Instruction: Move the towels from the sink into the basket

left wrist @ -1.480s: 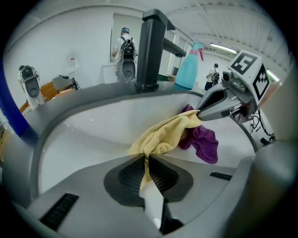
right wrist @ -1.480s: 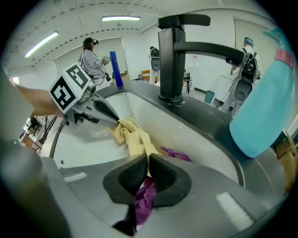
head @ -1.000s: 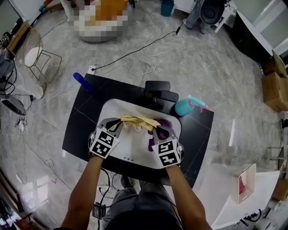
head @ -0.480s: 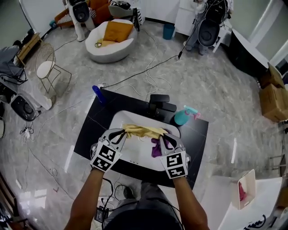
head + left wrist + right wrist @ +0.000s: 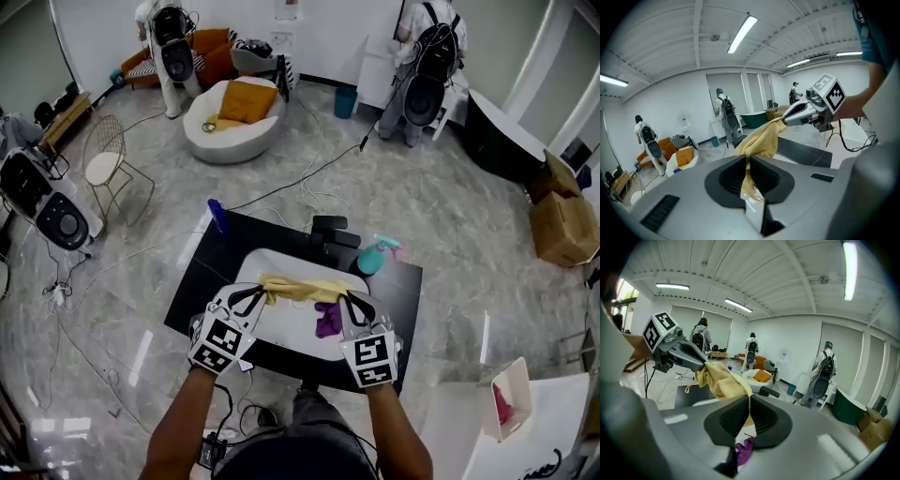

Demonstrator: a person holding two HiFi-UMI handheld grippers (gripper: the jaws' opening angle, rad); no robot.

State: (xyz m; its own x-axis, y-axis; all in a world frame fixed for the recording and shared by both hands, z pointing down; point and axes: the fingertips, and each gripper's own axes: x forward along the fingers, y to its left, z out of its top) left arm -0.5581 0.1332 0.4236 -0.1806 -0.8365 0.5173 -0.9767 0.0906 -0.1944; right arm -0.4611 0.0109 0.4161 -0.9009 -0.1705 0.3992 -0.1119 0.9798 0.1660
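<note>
**Head view, then grippers: clamped on one towel**

From the head: shows left gripper and right gripper stretching a yellow towel above the white sink set in a black table. Shows a purple towel beneath, and the basket well apart across the marble floor.

From the left gripper: pinched tight on one towel end.

From the right gripper: pinched tight on the other.

The left tool and right tool are pale grey with black-lined jaws. Each bears a black-and-white marker cube.
</note>
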